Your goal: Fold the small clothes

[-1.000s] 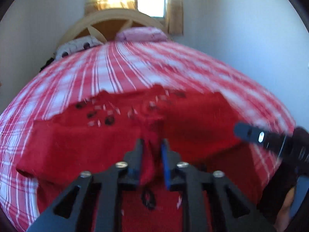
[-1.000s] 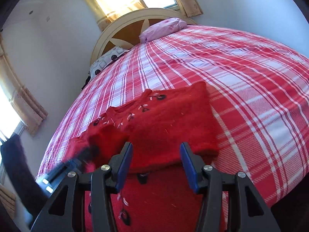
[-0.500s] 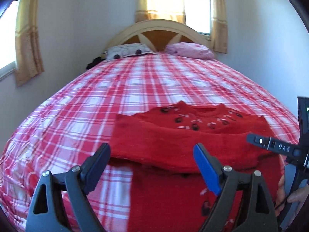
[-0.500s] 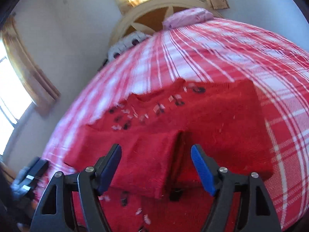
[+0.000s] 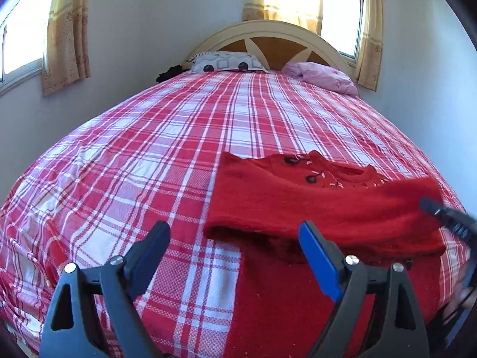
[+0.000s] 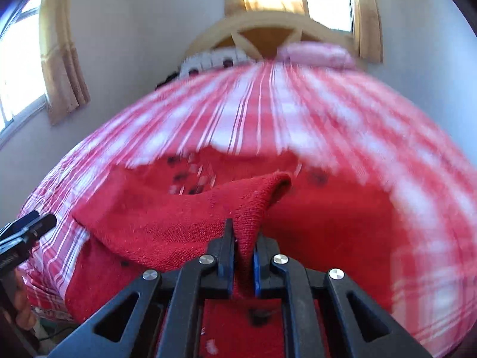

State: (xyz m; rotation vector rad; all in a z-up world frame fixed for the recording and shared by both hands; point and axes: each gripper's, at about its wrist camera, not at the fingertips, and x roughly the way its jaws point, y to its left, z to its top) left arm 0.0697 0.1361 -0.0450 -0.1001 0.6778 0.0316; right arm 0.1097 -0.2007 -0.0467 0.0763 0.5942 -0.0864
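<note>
A small red knitted sweater [image 5: 313,203] with dark buttons lies on the checked bed, its sleeve folded across the chest. My left gripper [image 5: 235,247] is open and empty, held just left of the sweater's near left corner. My right gripper [image 6: 241,256] is shut on the sleeve's cuff end [image 6: 247,208] and lifts it a little off the sweater body [image 6: 328,223]. The right gripper's tip shows at the right edge of the left wrist view [image 5: 447,214]. The right wrist view is motion-blurred.
The bed has a red and white checked sheet [image 5: 179,149]. A patterned pillow [image 5: 226,62] and a pink pillow [image 5: 322,77] lie by the wooden headboard [image 5: 268,38]. Walls stand close on both sides. The bed's near edge is just below the sweater.
My left gripper let go of the sleeve, opened and moved left. My right gripper was open and has closed on the sleeve's cuff end and raised it.
</note>
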